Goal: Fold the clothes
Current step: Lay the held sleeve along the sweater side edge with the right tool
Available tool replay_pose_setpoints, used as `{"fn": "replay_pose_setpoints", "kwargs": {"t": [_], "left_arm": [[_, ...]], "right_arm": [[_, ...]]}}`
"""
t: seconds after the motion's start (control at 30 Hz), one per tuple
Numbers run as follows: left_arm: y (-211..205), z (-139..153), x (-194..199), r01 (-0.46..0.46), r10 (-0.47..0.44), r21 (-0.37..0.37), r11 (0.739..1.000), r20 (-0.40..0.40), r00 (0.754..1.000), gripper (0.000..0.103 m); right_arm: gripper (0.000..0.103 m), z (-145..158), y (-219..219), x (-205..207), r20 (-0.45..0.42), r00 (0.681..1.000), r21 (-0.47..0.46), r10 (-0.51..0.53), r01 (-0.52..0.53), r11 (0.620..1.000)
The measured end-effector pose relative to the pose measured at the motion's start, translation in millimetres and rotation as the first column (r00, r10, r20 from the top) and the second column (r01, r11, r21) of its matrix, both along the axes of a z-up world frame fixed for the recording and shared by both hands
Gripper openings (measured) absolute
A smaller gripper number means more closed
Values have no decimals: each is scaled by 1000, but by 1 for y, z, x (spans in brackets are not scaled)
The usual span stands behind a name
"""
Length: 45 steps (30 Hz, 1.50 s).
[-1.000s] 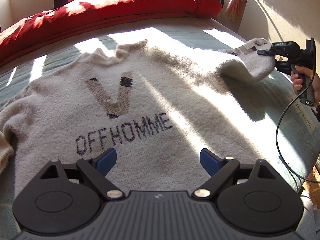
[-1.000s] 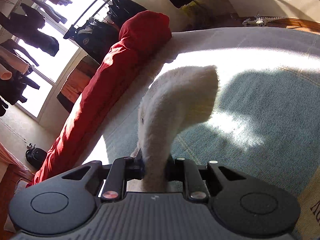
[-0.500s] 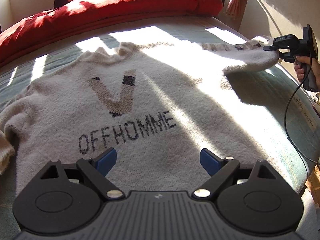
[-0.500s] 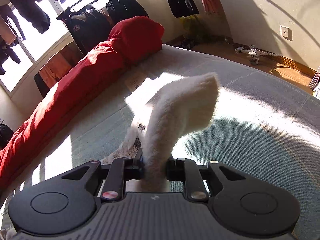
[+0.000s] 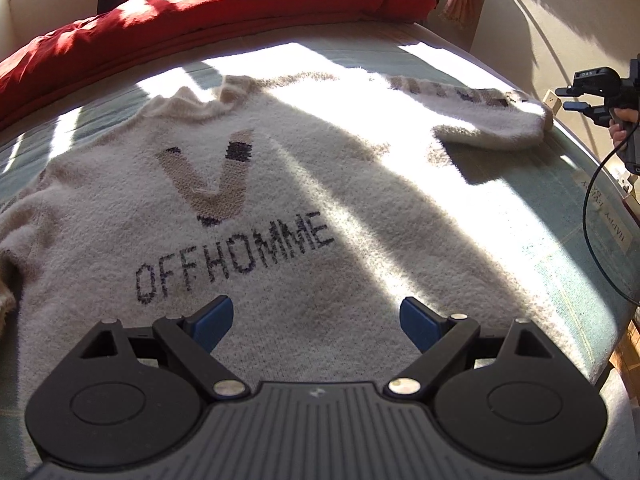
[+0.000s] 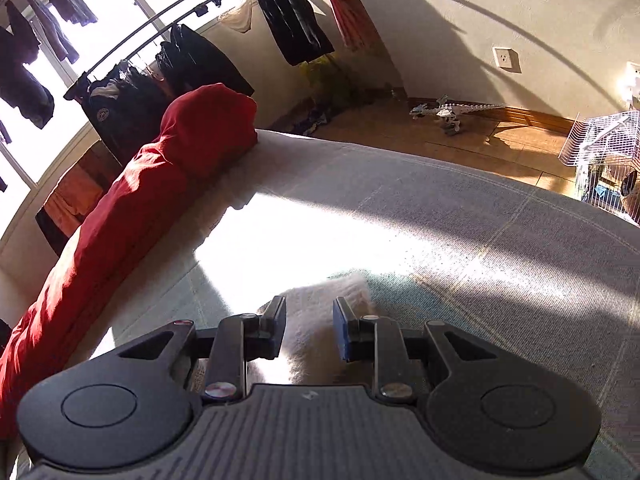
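The sweater is laid flat, front up, on the bed, near the red blanket. One sleeve is stretched out to the side. No fold can be seen yet, so most folding is judged to be left. The left hand-held gripper is held wide open above the sweater, with nothing gripped. The right hand-held gripper is being opened, and the sleeve end lies loose between its jaws. No boxes or baskets for clothes are seen.
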<state>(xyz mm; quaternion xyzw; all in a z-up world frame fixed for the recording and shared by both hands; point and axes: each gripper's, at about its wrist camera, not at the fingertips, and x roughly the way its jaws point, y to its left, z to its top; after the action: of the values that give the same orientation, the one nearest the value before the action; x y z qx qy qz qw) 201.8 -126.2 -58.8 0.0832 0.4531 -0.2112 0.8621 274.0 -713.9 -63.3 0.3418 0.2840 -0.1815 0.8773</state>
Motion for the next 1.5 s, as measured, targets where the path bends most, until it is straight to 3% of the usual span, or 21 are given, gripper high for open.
{"fn": "replay_pose_setpoints", "kwargs": {"t": [0.13,0.2,0.3,0.37,0.5,0.57,0.7,0.8,0.97,1.1,1.2,1.27,1.3,1.5], "left_arm": [[-3,-2,0,8,-8,13,1000,-4,1000,90],[-5,-3,1,9,-9,20,1000,-8,1000,90],[-7,-6,2,11,-11,33,999,-15,1000,90],[-8,-8,3,13,-12,42,999,-18,1000,90],[-10,-12,6,12,-10,52,999,-27,1000,90],[-12,-14,7,15,-14,52,999,-30,999,90],[-13,-15,7,24,-23,50,998,-32,999,90],[-14,-18,9,25,-23,53,998,-36,999,90],[-14,-17,6,30,-29,45,999,-38,999,90],[-12,-15,5,28,-26,44,999,-32,999,90],[-10,-14,5,21,-19,42,999,-31,999,90],[-10,-14,5,16,-15,40,999,-31,999,90],[-10,-13,4,15,-14,39,999,-30,999,90],[-13,-9,-1,27,-26,31,999,-17,999,90]], "right_arm": [[30,-34,4,4,-90,996,45,6,-2,999],[30,-48,6,11,-84,996,92,6,2,996],[39,-60,8,23,-60,998,141,-14,22,990],[44,-63,11,33,-64,998,134,-21,30,991],[65,-60,21,53,-65,997,96,-31,38,995],[68,-56,25,59,-54,997,104,-54,59,993],[68,-55,29,48,64,990,271,-122,100,957],[68,-65,35,47,126,986,394,-108,50,918],[67,-74,50,58,209,977,490,-29,-79,868],[67,-63,58,55,283,959,478,22,-160,864],[54,-53,58,50,324,945,447,46,-195,873],[36,-47,54,48,334,941,426,51,-199,883],[16,-43,53,46,329,942,408,65,-204,890],[13,-21,49,27,254,962,267,98,-167,949]]}}
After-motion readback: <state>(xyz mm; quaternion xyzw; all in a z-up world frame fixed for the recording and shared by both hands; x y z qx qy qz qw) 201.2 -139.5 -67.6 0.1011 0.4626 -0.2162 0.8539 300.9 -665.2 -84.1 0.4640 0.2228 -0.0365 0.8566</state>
